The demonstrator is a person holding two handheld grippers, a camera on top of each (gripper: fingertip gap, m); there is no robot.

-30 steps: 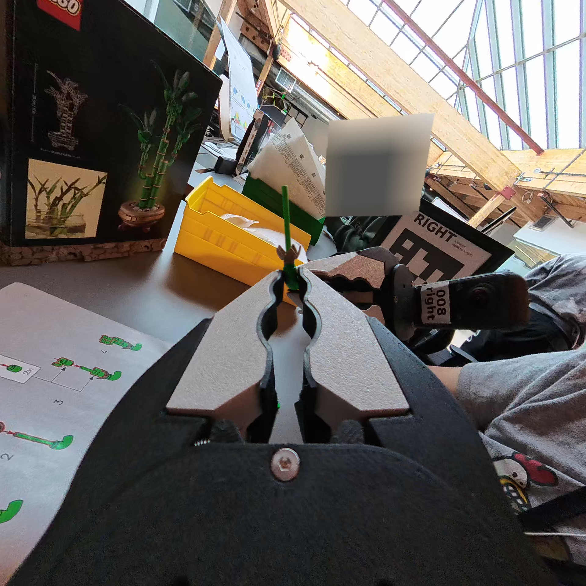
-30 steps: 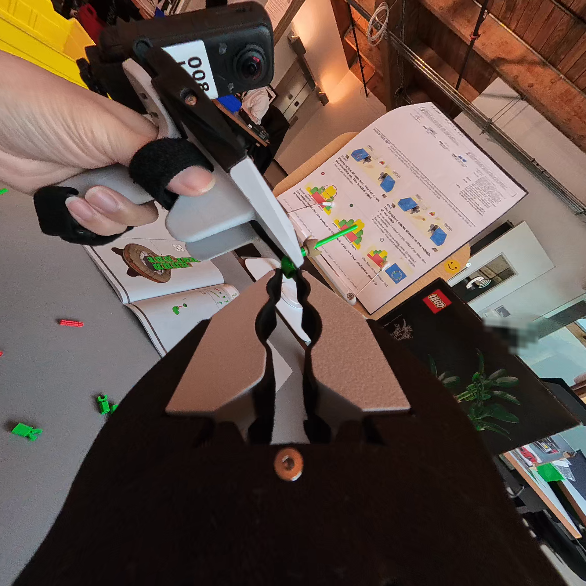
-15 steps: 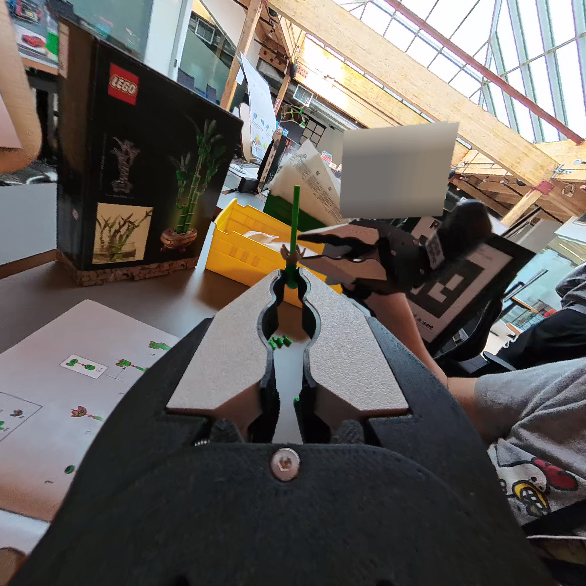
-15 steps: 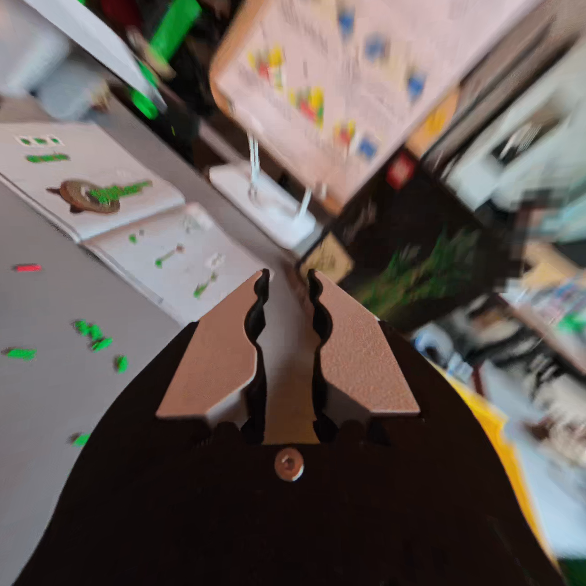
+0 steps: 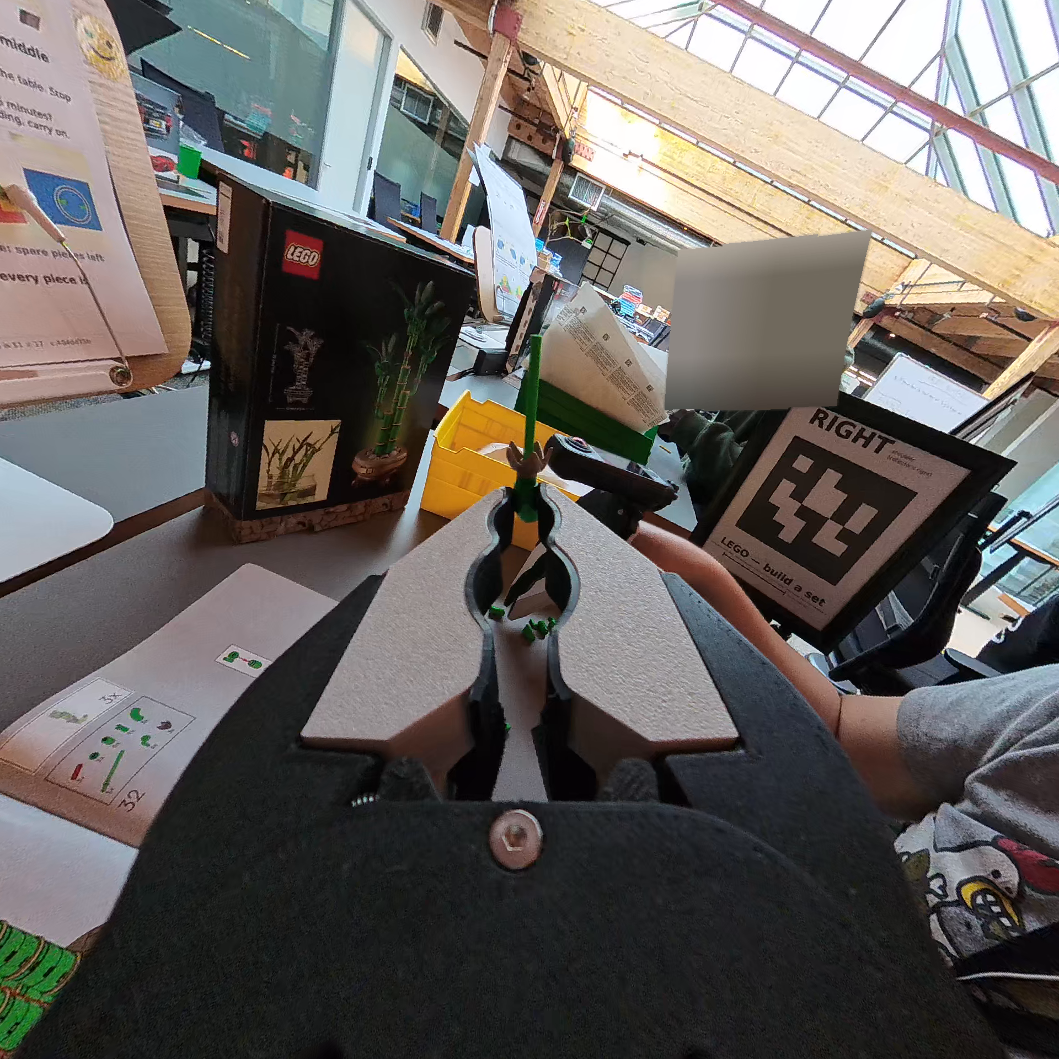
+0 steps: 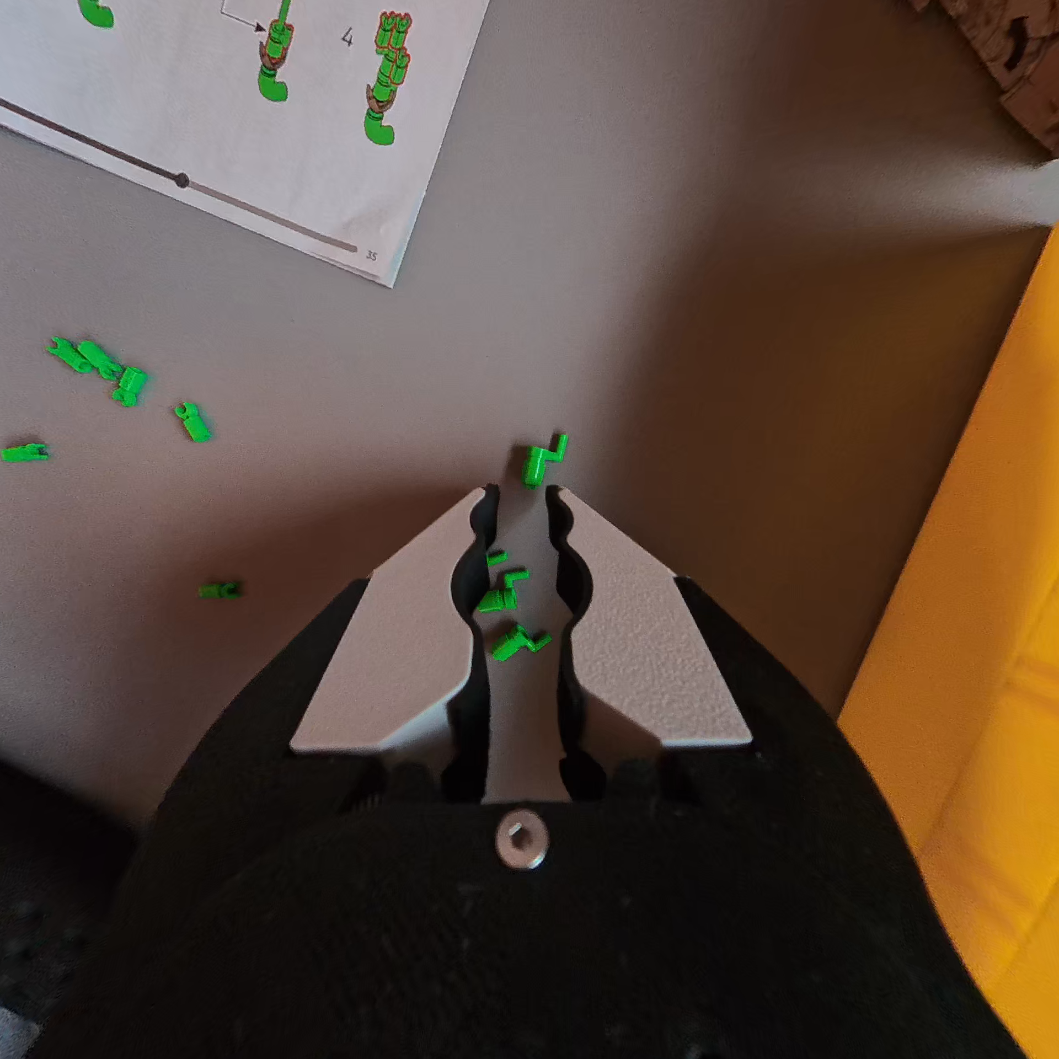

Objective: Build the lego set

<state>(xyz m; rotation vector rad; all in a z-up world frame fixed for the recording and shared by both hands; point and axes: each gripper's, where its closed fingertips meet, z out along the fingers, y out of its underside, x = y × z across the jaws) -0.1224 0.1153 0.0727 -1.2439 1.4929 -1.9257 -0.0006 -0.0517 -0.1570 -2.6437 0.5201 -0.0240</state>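
Thin green Lego stem rod (image 5: 534,395) with a brown leaf-collar piece (image 5: 526,457) on it stands nearly upright, its dark green base clamped between the tips of the left gripper (image 5: 524,504), held above the grey tabletop (image 6: 687,286).

Right gripper (image 6: 520,488) points down at the table, jaws parted and holding nothing. One small bright green clip piece (image 6: 541,458) lies just beyond its tips. Three more small green pieces (image 6: 504,601) lie on the table in the gap between its fingers, not touched as far as can be seen. Further left, six loose green pieces (image 6: 129,384) scattered: a cluster of three, three singles.

Open white instruction booklet (image 6: 258,114) with printed green build steps and page numbers lies near the loose pieces; the same booklet (image 5: 172,676) sits left of the left gripper.

Beyond the left gripper: one yellow plastic parts bin (image 5: 470,458), its side (image 6: 974,630) just right of the right gripper. One black set box (image 5: 321,367) stands upright, bearing a red brand logo and bamboo plant pictures. One green tray with folded white papers (image 5: 596,367) behind the bin. One framed black-and-white marker sign (image 5: 825,510) with printed words to the right. One printed instruction sheet on a wooden board (image 5: 63,189) at upper left.
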